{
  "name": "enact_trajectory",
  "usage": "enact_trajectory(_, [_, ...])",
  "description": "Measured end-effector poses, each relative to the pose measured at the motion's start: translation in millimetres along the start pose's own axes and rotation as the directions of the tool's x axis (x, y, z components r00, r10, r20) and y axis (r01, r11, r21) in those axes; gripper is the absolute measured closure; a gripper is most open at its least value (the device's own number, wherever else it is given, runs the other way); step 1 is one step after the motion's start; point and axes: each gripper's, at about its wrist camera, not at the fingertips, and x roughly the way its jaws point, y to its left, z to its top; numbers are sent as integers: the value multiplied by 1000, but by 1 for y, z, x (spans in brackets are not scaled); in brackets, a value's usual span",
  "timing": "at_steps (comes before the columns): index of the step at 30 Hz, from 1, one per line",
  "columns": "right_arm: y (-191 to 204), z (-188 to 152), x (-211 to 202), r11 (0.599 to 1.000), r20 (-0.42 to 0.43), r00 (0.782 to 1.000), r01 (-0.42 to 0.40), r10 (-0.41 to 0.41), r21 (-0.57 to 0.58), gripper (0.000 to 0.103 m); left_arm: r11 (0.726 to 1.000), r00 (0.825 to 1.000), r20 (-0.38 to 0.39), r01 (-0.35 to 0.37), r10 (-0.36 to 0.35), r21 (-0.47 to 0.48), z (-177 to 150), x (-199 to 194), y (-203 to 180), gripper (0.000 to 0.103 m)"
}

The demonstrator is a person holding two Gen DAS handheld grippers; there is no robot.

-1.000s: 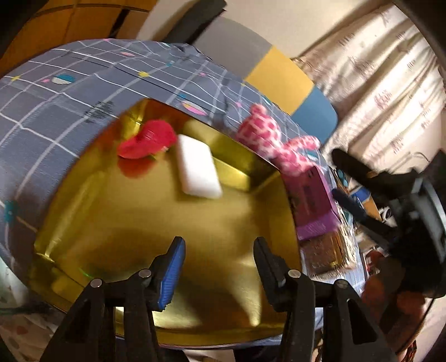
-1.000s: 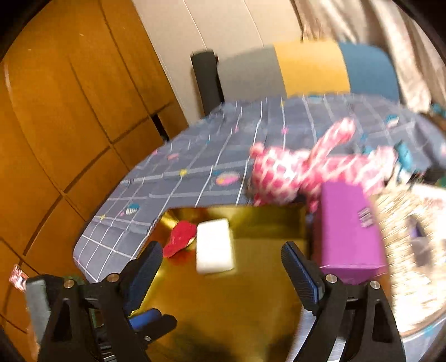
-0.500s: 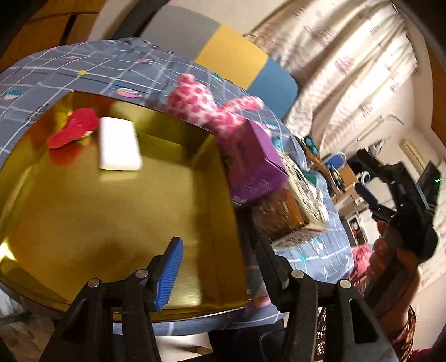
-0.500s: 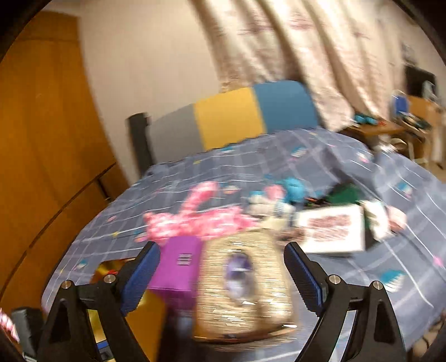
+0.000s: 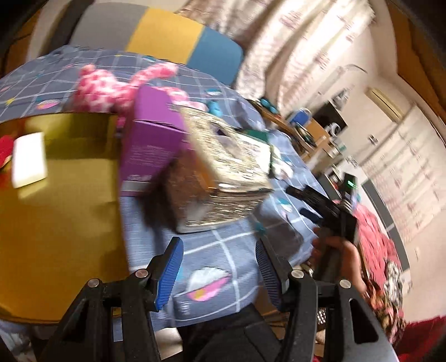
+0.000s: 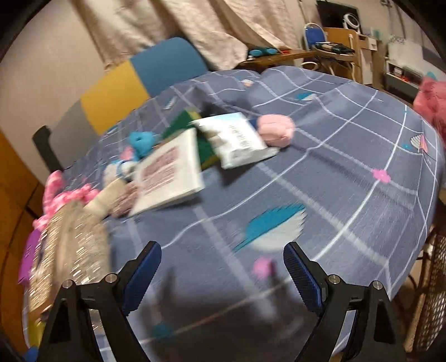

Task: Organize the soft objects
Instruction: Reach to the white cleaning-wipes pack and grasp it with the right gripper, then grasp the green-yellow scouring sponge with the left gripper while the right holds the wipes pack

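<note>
2 grippers: left gripper point(image 5: 218, 270) and right gripper point(image 6: 221, 274) both spread wide, empty
Near cloth: grey checked fabric point(image 6: 320, 195)
Far plush: pink spotted, fuzzy point(image 5: 111, 87)

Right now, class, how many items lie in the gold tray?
2: a white block toward the far left of the gold tray, and a red item beside it at the picture's edge. More may be cropped out.

Purple box point(image 5: 150, 131) beside glittery box point(image 5: 223, 170); curtains point(image 6: 178, 25) behind striped headboard point(image 6: 139, 80).
</note>
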Motion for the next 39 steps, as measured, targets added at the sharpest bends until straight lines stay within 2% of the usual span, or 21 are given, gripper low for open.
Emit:
enact_trajectory(2, [-14,18,9,1000,14,1000,15,-16,15,15,1000,1000,-16,10,-10,29,2,8,-13,48])
enact_trajectory(5, [-31,51,26,999,37,999,-14,12,49,17,999,999,-35,16,-14,45,5,16,-24,48])
enact_trajectory(8, [-31,82,48,999,42,999,-30,29,27,17,998,999,-48,15,-12,56,8,22,-33,48])
enact_trajectory(14, [-28,114,97,1000,-21,999,-30,29,-10,17,997,997,-74,5,0,72,16,35,-43,48])
enact_trajectory(16, [-28,117,111,998,-49,997,-61,61,-2,17,997,997,-76,6,0,77,18,37,-47,48])
enact_trajectory(19, [-32,119,128,995,-88,991,-95,97,30,18,996,997,-83,5,2,84,21,40,-52,48])
enact_trajectory(25, [-32,107,121,995,-41,994,-98,97,-21,28,995,995,-100,14,-4,99,28,50,-65,48])
enact_trajectory(28, [-42,97,105,995,-9,995,-100,100,9,32,995,994,-107,26,-16,101,33,57,-72,48])
enact_trajectory(32, [-57,85,85,998,26,998,-55,54,39,33,994,993,-114,44,-32,102,42,68,-84,48])
enact_trajectory(37, [-69,68,67,999,91,995,45,-43,-17,34,992,995,-101,36,-24,124,61,84,-113,47])
enact_trajectory(39, [-69,62,65,995,121,990,75,-67,-60,34,992,996,-88,19,-8,123,70,93,-125,40])
